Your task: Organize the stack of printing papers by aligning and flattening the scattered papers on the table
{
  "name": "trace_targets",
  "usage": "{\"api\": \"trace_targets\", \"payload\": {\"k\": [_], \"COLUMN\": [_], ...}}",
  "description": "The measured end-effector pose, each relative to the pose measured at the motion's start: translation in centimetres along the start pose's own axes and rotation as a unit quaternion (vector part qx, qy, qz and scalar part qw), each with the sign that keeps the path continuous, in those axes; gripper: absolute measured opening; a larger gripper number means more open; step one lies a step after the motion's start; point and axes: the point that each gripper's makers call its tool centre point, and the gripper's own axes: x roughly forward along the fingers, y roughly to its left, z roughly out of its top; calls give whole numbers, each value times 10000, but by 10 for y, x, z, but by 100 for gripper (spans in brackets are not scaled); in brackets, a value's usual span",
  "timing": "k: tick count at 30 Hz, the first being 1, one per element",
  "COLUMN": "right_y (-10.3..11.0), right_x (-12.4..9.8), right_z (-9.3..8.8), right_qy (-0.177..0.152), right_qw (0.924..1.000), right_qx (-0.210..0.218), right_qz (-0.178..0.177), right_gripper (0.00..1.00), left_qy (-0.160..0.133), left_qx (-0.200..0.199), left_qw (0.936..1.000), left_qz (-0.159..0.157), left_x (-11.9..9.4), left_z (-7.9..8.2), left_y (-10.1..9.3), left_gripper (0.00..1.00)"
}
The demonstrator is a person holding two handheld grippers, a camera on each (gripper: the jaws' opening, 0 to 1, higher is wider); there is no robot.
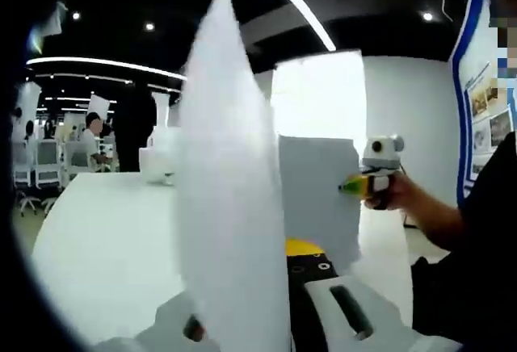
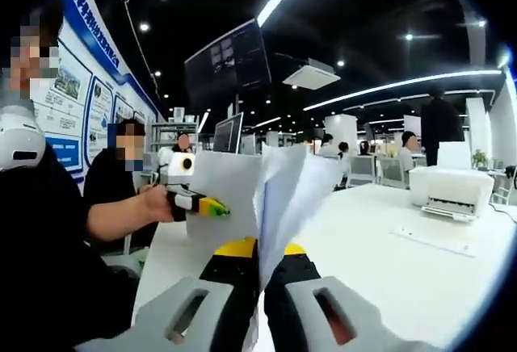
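Standing on edge above the white table (image 1: 97, 247) in the left gripper view: a stack of printing papers (image 1: 230, 207), held upright and seen nearly edge-on, rising from between the jaws of the left gripper (image 1: 266, 320), which are clamped on its lower edge. Further right, beyond the sheets, the right gripper (image 1: 355, 184) pinching the far side of the same stack with its yellow-green tips, a hand (image 1: 392, 194) wrapped round its handle, a dark sleeve at the frame's right edge.

In the right gripper view, at left, a seated person in dark clothes, hand (image 2: 157, 200) on the left gripper (image 2: 212, 206), its yellow-green tips closed on a sheet. At centre, the stack of printing papers (image 2: 279, 199) fanned slightly apart at the top, lifted clear of the white table (image 2: 380, 255), its lower edge nipped between the closed jaws of the right gripper (image 2: 260, 287). At right, a white printer (image 2: 451, 189) on the tabletop, well apart from the sheets.
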Motion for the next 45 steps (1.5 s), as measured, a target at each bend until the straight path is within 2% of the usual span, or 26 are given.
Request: {"api": "trace_targets", "payload": {"k": [3,4,5,6,7,8,9,11,15,17,18,19,25,27,28,29,30,32,35,37,38,39,40,41,43,45], "right_y": [-4,-9,-16,-21,-27,-31,-33,-33,-36,-38,-36,-32,-26,-23,-23,-21,-16,-15,-13,-16,-18,-22,-27,-31,-29,-25], "right_x": [-2,-3,-4,-4,-3,-3,-4,-5,-5,-7,-7,-7,-8,-8,-8,-7,-7,-8,-10,-8,-8,-6,-4,-3,-3,-4], "right_z": [9,9,6,3,-2,-8,-14,-16,-15,-14,-12,-11,-10,-9,-7,-3,1,16,26,25,20,12,6,-1,-7,-5], "right_qy": [-147,-164,-136,-119,-55,61,166,167,182,179,141,87,58,62,46,3,-31,-236,-358,-378,-324,-197,-121,-26,31,-22], "right_qw": [9998,9996,9987,9978,9974,9975,9978,9981,9984,9987,9989,9989,9990,9992,9994,9994,9993,9995,9988,9983,9979,9974,9974,9975,9981,9975], "right_qx": [151,223,496,644,695,656,579,555,464,425,432,457,432,376,329,325,253,40,114,268,442,640,700,713,614,685], "right_qz": [49,48,-49,-97,-159,-246,-273,-221,-250,-222,-122,-14,83,112,104,131,257,223,321,359,332,254,127,-1,52,142], "right_gripper": [0,0,3,21,35,43,41,32,27,14,1,0,0,0,0,0,0,0,0,0,0,11,28,40,27,24], "left_qy": [-96,-112,-136,-193,-151,-67,-19,-15,-2,65,74,31,-28,-36,-41,-30,16,-121,-218,-229,-193,-40,5,21,163,112], "left_qx": [123,158,183,275,224,176,142,138,141,284,334,342,347,364,377,386,565,515,503,434,413,263,243,208,206,177], "left_qw": [9999,9998,9996,9988,9989,9992,9992,9990,9992,9993,9994,9994,9994,9993,9993,9992,9983,9986,9984,9988,9989,9996,9996,9996,9996,9998], "left_qz": [13,23,144,349,382,362,384,424,371,217,81,-4,-44,15,56,32,-170,-92,-95,-85,-91,-18,131,177,80,35], "left_x": [-5,-6,-7,-7,-7,-6,-7,-7,-5,-5,-5,-5,-6,-6,-6,-6,-7,-9,-15,-19,-19,-19,-18,-16,-15,-13], "left_z": [7,8,9,9,7,2,-1,-3,-3,-5,-5,-4,-5,-5,-4,-3,-2,8,19,21,18,10,5,1,-8,-8], "left_y": [-4,-4,-1,7,8,9,11,11,8,3,-1,-4,-5,-4,-3,-5,-12,-16,-16,-14,-13,-10,-2,0,1,6], "left_gripper": [6,8,13,26,41,44,44,46,44,21,10,6,6,9,14,11,6,6,6,6,8,13,29,39,36,36]}}
